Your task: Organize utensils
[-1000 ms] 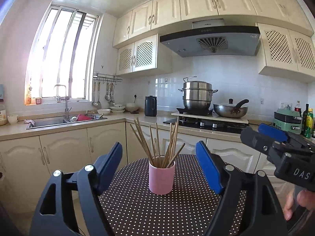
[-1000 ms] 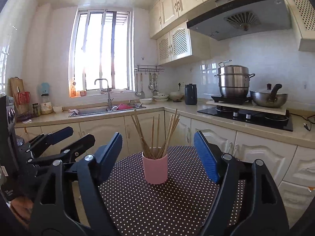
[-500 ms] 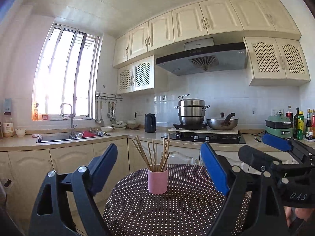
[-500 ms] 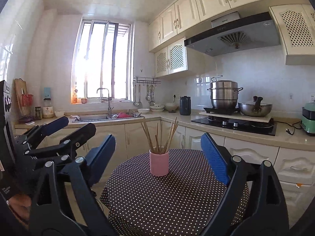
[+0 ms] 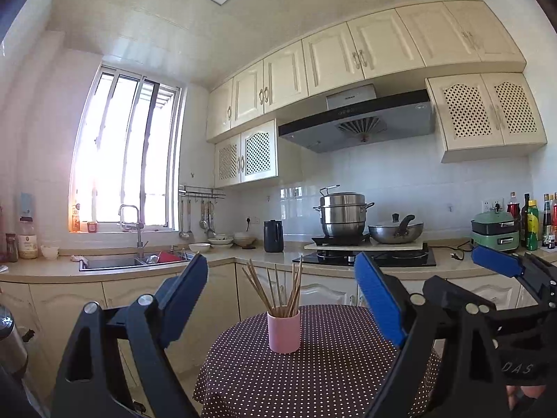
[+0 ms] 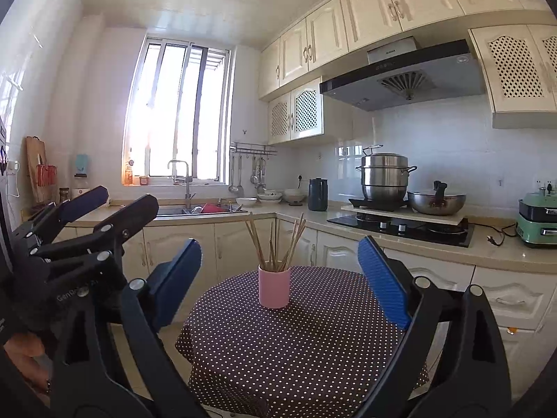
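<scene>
The left hand-held gripper (image 5: pixel 282 299) is held level, pointing across the round polka-dot table (image 5: pixel 313 376) toward the kitchen wall, its two blue pads spread wide with nothing between them; its jaws were opening a moment ago and now stand released. A bit of the hand (image 6: pixel 26 355) that carries it shows at the lower left edge of the right view. One pink cup (image 5: pixel 283 331) stands upright on the table, nearer its far edge than its near one, roughly midway between left and right. It holds a bundle of wooden chopsticks (image 5: pixel 275 292) fanned outward (they overlap, so I cannot count them exactly). The right hand-held gripper (image 6: pixel 280 278) is also level and aimed the same way, just beside the left one, jaws likewise freshly opened, released and empty. Both sit well short of the cup. Behind, on the counter (image 5: pixel 243 259), left to right: one sink (image 5: pixel 115 263), one dark kettle (image 5: pixel 273 236), one stacked steel steamer pot (image 5: pixel 343 214), one wok (image 5: pixel 395 231) and one green appliance (image 5: pixel 494 231).
</scene>
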The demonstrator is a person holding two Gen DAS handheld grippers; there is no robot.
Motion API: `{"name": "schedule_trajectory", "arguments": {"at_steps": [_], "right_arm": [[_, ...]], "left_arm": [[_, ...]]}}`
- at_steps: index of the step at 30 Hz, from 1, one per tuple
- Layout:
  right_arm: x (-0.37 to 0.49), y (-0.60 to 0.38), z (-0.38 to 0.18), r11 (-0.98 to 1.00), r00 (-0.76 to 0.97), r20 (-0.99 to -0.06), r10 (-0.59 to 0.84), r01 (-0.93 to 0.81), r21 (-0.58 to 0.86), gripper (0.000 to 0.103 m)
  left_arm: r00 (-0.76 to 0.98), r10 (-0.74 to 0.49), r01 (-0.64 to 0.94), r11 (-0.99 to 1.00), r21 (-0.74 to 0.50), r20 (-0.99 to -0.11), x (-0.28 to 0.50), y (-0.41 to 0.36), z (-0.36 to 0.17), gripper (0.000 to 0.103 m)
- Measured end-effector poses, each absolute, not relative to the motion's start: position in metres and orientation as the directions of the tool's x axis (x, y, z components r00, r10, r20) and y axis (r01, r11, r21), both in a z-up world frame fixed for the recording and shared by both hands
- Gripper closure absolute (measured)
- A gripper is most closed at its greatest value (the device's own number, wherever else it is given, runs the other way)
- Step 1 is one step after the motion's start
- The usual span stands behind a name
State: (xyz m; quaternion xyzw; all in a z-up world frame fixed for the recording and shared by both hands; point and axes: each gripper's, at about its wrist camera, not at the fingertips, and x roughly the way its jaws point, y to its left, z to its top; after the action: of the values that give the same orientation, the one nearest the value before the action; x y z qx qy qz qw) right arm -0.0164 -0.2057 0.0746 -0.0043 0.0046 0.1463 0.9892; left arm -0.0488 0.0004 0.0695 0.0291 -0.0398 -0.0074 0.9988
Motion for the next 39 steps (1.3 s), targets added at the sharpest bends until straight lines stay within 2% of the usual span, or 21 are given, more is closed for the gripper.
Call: {"name": "schedule_trajectory", "arguments": {"at_steps": [9, 39], "right_arm": [[-0.027, -0.203, 0.079, 0.967, 0.968, 0.019, 0.251, -0.25, -0.052, 0.013], [-0.035, -0.206, 0.075, 0.969, 0.97, -0.004, 0.243, -0.243, -0.037, 0.012]], "left_arm": [[0.996, -0.022, 0.018, 0.998, 0.054, 0.082, -0.054, -0.001, 0.074, 0.018], [0.996, -0.019, 0.014, 0.998, 0.064, 0.084, -0.059, -0.001, 0.071, 0.018]]}}
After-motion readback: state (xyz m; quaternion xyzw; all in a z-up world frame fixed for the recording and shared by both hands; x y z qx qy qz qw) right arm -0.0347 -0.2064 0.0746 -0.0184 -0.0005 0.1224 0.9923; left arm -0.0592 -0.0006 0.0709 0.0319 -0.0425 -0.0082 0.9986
